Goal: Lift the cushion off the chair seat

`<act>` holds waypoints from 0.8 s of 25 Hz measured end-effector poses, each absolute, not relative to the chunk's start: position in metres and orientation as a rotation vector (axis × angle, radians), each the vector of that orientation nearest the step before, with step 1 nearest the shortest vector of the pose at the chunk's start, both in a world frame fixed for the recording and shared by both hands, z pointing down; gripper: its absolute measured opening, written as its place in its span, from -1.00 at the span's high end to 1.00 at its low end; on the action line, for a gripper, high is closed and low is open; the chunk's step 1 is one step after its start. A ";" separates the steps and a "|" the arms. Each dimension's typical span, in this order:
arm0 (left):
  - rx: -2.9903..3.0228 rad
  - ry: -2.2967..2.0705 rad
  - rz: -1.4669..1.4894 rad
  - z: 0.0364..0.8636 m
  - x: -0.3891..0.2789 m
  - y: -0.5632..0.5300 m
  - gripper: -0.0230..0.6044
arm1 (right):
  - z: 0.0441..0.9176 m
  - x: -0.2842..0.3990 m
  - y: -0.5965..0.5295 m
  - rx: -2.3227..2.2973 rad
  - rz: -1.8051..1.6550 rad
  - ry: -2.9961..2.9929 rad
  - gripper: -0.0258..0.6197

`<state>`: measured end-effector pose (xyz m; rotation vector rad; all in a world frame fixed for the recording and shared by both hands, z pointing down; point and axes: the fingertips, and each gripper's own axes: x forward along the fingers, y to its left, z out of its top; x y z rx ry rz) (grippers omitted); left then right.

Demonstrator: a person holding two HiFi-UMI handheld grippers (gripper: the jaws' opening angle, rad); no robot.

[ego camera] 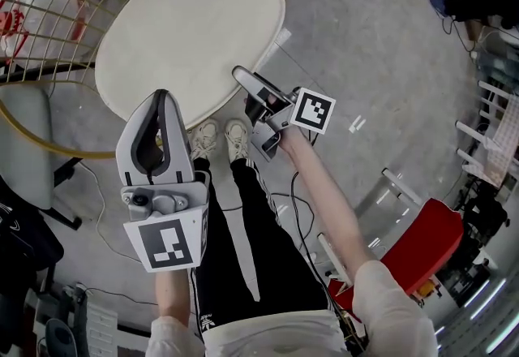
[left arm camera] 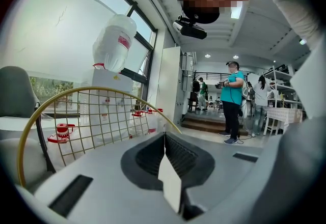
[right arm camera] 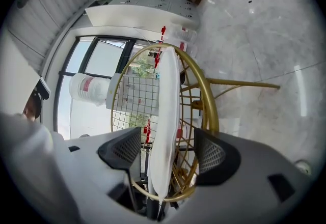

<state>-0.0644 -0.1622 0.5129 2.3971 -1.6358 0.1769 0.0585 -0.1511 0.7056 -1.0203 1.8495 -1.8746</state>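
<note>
The white cushion (ego camera: 195, 27) lies on the gold wire chair (ego camera: 49, 15), hiding its seat. Its near edge stands between the spread jaws of the right tool (ego camera: 251, 88); whether they touch it is hard to tell. The left tool (ego camera: 160, 104) is clenched on nothing, clear of the cushion

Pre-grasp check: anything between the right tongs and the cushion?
Nothing visible. The cushion edge lies between the open right tongs, with gaps on both sides. The gold chair frame runs close alongside it.

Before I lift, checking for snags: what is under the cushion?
Only the chair's gold rim shows under the cushion; the seat beneath is covered. The right gripper straddles its edge, jaws open.
</note>
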 end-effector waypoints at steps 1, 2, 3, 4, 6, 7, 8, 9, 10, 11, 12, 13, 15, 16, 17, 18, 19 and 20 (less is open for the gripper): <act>2.393 -1.636 0.176 0.514 -0.066 -0.162 0.88 | 0.707 0.056 -0.152 -1.017 -1.880 1.851 -0.04; 2.389 -1.637 0.176 0.515 -0.068 -0.163 0.88 | 0.708 0.054 -0.153 -1.012 -1.882 1.858 -0.04; 2.386 -1.637 0.177 0.516 -0.069 -0.163 0.88 | 0.708 0.051 -0.155 -1.007 -1.881 1.871 -0.04; 2.382 -1.639 0.177 0.518 -0.072 -0.164 0.88 | 0.708 0.048 -0.158 -0.999 -1.877 1.886 -0.04; 2.371 -1.645 0.176 0.522 -0.076 -0.164 0.88 | 0.707 0.039 -0.163 -0.981 -1.870 1.914 -0.04; 2.363 -1.648 0.176 0.524 -0.079 -0.164 0.88 | 0.707 0.034 -0.166 -0.973 -1.870 1.926 -0.04; 2.356 -1.651 0.176 0.526 -0.080 -0.164 0.88 | 0.707 0.030 -0.168 -0.967 -1.870 1.938 -0.04; 2.349 -1.652 0.174 0.528 -0.082 -0.163 0.88 | 0.708 0.026 -0.170 -0.962 -1.871 1.949 -0.04; 2.344 -1.652 0.173 0.529 -0.082 -0.162 0.88 | 0.708 0.023 -0.173 -0.957 -1.874 1.957 -0.04; 2.341 -1.651 0.173 0.529 -0.083 -0.162 0.88 | 0.708 0.020 -0.176 -0.953 -1.878 1.960 -0.04; 2.340 -1.649 0.175 0.530 -0.083 -0.162 0.88 | 0.709 0.017 -0.179 -0.950 -1.882 1.959 -0.04; 2.340 -1.646 0.178 0.531 -0.083 -0.162 0.88 | 0.709 0.014 -0.182 -0.948 -1.885 1.953 -0.04; 2.342 -1.640 0.182 0.533 -0.086 -0.163 0.88 | 0.712 0.010 -0.189 -0.958 -1.893 1.916 -0.04; 2.342 -1.638 0.184 0.535 -0.087 -0.163 0.88 | 0.713 0.010 -0.191 -0.962 -1.897 1.888 -0.04; 2.343 -1.638 0.186 0.536 -0.089 -0.164 0.88 | 0.714 0.011 -0.192 -0.962 -1.900 1.863 -0.04; 2.343 -1.638 0.189 0.536 -0.090 -0.164 0.88 | 0.714 0.012 -0.192 -0.961 -1.901 1.847 -0.04; 2.343 -1.640 0.193 0.537 -0.091 -0.164 0.88 | 0.715 0.013 -0.192 -0.964 -1.902 1.841 -0.04; 2.342 -1.642 0.196 0.538 -0.092 -0.165 0.88 | 0.716 0.013 -0.192 -0.974 -1.904 1.841 -0.03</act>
